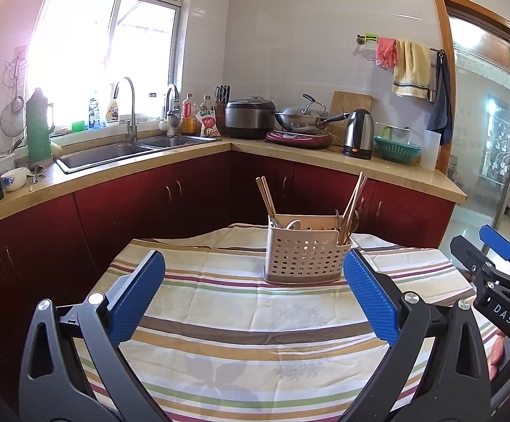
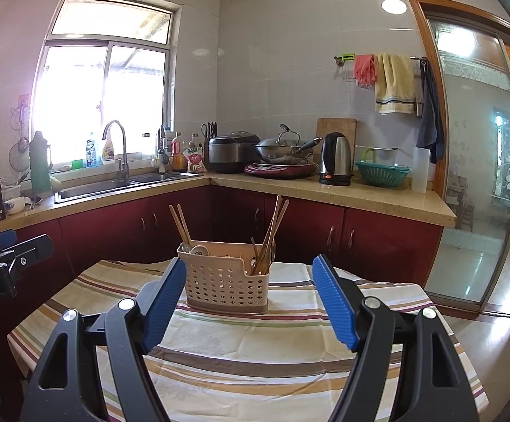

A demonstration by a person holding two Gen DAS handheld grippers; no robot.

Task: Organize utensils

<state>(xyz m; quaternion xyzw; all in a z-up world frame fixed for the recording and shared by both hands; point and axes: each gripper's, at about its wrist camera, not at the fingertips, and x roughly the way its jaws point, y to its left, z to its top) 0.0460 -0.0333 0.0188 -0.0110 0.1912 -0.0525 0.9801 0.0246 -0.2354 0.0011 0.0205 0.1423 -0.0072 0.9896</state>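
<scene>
- Standing at the far middle of the striped tabletop [image 1: 219, 320], the perforated utensil holder [image 1: 306, 258] sits upright.
- Two chopsticks [image 1: 266, 197] lean out of its left compartment beside a spoon [image 1: 293, 225]; a bundle of chopsticks [image 1: 351, 207] leans in the right compartment.
- The left gripper [image 1: 255, 295] hangs near the tabletop's near edge, jaws spread wide, holding nothing.
- The right gripper [image 2: 249, 302] is likewise wide open and empty, the holder seen between its fingers.
- Behind runs a kitchen counter [image 2: 325, 190] with a kettle [image 2: 335, 158].
</scene>
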